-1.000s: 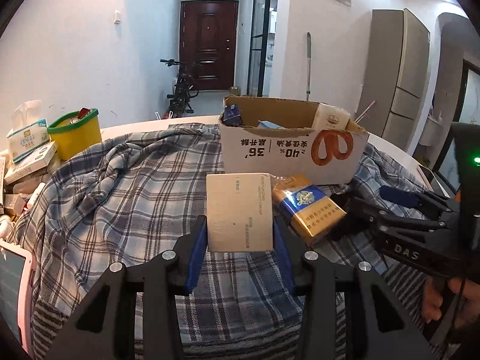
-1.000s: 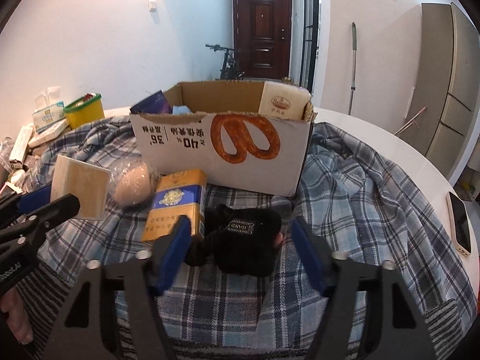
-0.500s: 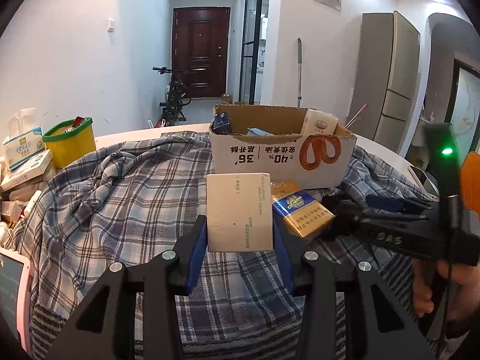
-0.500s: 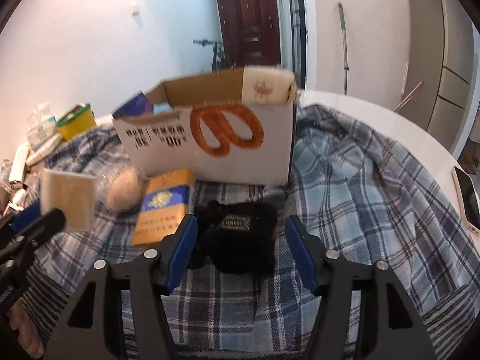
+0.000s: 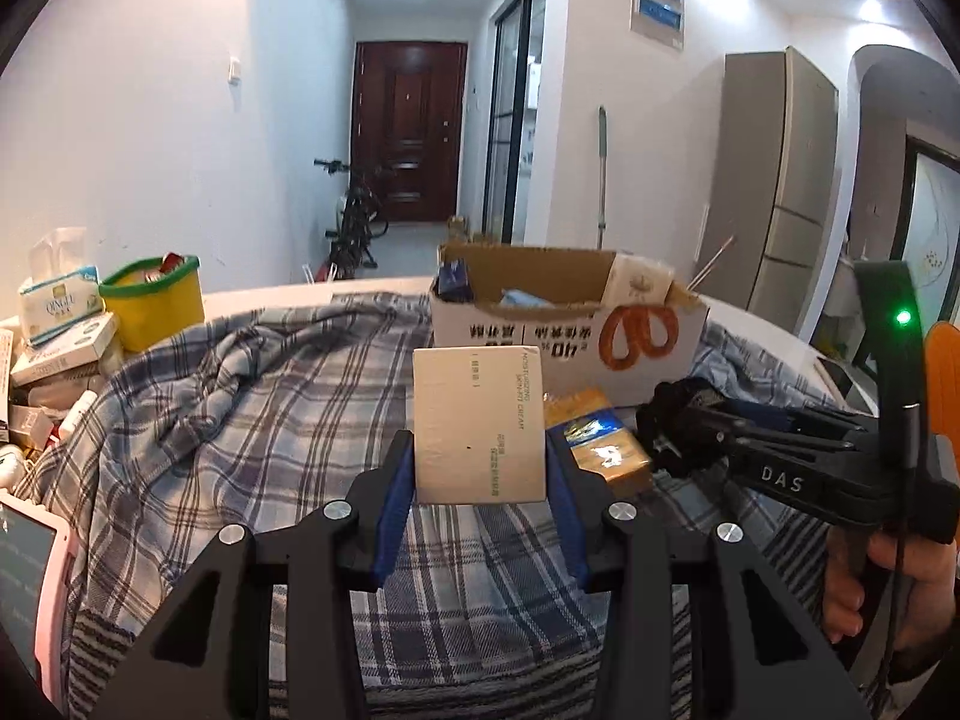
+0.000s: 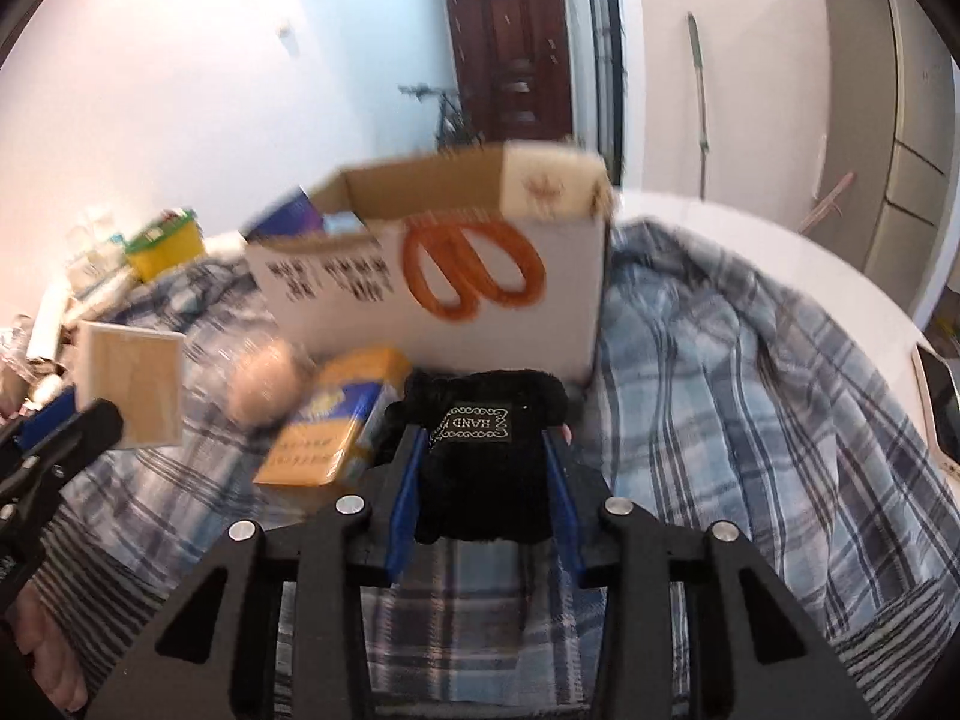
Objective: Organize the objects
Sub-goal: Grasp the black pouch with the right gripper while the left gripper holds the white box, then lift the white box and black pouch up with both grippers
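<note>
Gripping a flat cream-coloured box, the left gripper has its blue pads pressed on both side edges, jaws partly closed around it, and holds the box upright above the plaid cloth. And over on the other side, the right gripper has just been closing its jaws, and now its blue pads squeeze the sides of a black fuzzy pouch, the white label facing up at the camera. In the left wrist view that same gripper comes in from the right edge, with a hand wrapped on its handle and a green light glowing on top.

Just beyond the pouch stands the open cardboard box, white-sided with an orange pretzel print, and it already carries a dark blue pack in its far left corner and a pale carton in its right corner. Right beside the pouch, on the left, lies a gold and blue pack flat on the cloth, and next to that a round tan thing in clear wrap, too blurred to name. The right wrist view is smeared by motion.

Off to the left of the table sit a yellow tub with a green rim and a tissue box. A phone lies at the table's right edge.
</note>
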The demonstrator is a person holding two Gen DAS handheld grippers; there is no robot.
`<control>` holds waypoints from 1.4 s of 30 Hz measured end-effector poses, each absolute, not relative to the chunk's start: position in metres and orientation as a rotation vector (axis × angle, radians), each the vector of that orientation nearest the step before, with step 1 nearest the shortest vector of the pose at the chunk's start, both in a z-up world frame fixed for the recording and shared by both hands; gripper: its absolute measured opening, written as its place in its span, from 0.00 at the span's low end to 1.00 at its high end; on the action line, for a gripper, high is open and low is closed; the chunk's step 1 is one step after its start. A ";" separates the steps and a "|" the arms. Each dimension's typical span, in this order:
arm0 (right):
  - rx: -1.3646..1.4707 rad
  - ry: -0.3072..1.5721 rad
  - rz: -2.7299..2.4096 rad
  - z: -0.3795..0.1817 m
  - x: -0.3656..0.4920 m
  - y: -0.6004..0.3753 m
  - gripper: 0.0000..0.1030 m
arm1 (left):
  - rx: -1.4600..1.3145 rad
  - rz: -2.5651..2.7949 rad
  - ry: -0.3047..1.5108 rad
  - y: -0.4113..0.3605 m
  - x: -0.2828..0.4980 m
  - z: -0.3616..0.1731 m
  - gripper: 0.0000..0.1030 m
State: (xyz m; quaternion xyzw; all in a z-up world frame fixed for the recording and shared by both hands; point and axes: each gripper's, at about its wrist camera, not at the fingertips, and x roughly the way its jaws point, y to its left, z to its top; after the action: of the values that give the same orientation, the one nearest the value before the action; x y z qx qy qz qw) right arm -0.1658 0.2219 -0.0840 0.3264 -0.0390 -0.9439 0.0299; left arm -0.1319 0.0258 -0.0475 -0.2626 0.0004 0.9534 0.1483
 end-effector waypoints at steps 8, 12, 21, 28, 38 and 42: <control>0.541 -0.019 -3.057 -0.050 -0.129 0.209 0.36 | -0.593 2.792 -0.070 0.014 -0.119 -0.034 0.43; 0.412 -0.006 -3.060 -0.036 -0.115 0.208 0.36 | -0.505 2.818 -0.054 0.014 -0.108 -0.028 0.43; 0.426 -0.042 -3.051 -0.033 -0.114 0.210 0.36 | -0.362 2.821 0.027 0.025 -0.091 -0.020 0.43; 0.413 -0.023 -3.050 -0.032 -0.108 0.212 0.35 | -0.402 2.833 0.001 0.019 -0.098 -0.022 0.43; 0.373 -0.067 -3.053 -0.029 -0.102 0.217 0.35 | -0.494 2.835 0.000 0.020 -0.107 -0.027 0.43; 0.344 -0.002 -3.055 -0.028 -0.100 0.208 0.35 | -0.465 2.872 0.004 0.019 -0.102 -0.021 0.43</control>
State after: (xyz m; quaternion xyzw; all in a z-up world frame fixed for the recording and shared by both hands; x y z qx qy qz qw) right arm -0.0997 0.2080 -0.0281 0.1120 -0.0005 -0.9931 0.0338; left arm -0.1017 0.0193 -0.0215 -0.1587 0.0013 0.9805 0.1159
